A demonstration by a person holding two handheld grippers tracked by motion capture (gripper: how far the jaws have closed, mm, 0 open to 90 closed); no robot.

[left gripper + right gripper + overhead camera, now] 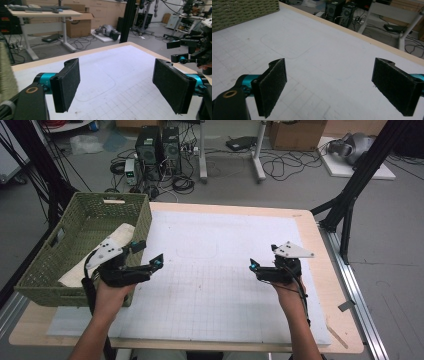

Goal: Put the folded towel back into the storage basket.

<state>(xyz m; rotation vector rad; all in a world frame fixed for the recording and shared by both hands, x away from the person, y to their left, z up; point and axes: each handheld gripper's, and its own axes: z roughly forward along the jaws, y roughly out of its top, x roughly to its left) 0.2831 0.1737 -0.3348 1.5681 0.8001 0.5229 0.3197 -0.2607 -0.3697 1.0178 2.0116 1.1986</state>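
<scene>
Both forearms enter from the worktop's near edge. The left gripper (pixel 148 251), held in the left hand (pixel 111 295) near the left edge, points towards the right edge, jaws wide apart with nothing between them. The right gripper (pixel 261 263), in the right hand (pixel 289 292), points towards the left edge, jaws likewise spread and empty.

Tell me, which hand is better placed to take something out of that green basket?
Probably the left. The left gripper hangs right beside the green basket, next to the pale thing lying in it, jaws open and empty. The right gripper is also open but far across the white mat.
</scene>
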